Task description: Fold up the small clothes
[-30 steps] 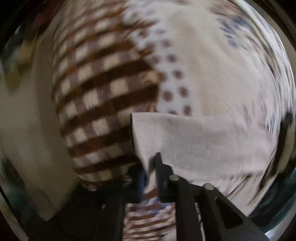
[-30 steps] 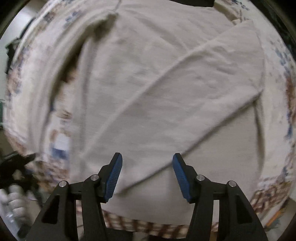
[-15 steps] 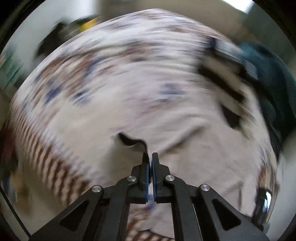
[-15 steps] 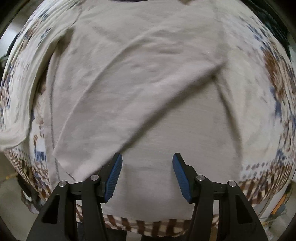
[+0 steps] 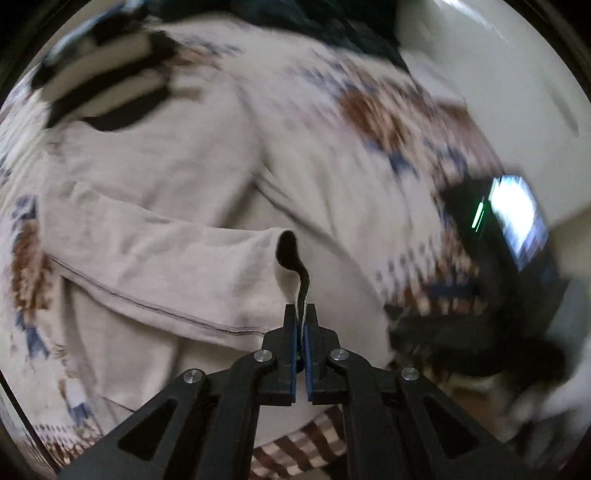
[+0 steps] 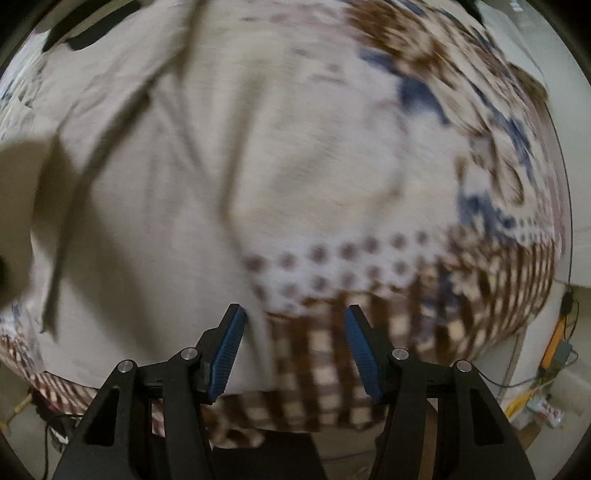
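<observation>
A beige long-sleeved garment (image 5: pixel 177 206) lies spread on a patterned cloth (image 5: pixel 391 122). My left gripper (image 5: pixel 301 314) is shut on the cuff of its sleeve (image 5: pixel 184 273), which lies folded across the body. In the right wrist view the same beige garment (image 6: pixel 177 206) fills the left and middle. My right gripper (image 6: pixel 291 328) is open and empty, just above the garment's lower right edge where it meets the patterned cloth (image 6: pixel 443 258).
A black-and-white striped garment (image 5: pixel 107 85) lies at the far left, and a dark one (image 5: pixel 332 22) behind it. The other gripper with its lit screen (image 5: pixel 517 221) shows at the right. The table edge, cables and floor clutter (image 6: pixel 546 369) are at the right.
My left gripper has carried the sleeve cuff across the garment's body and swung its view round. My right gripper has shifted right, toward the garment's edge, still open.
</observation>
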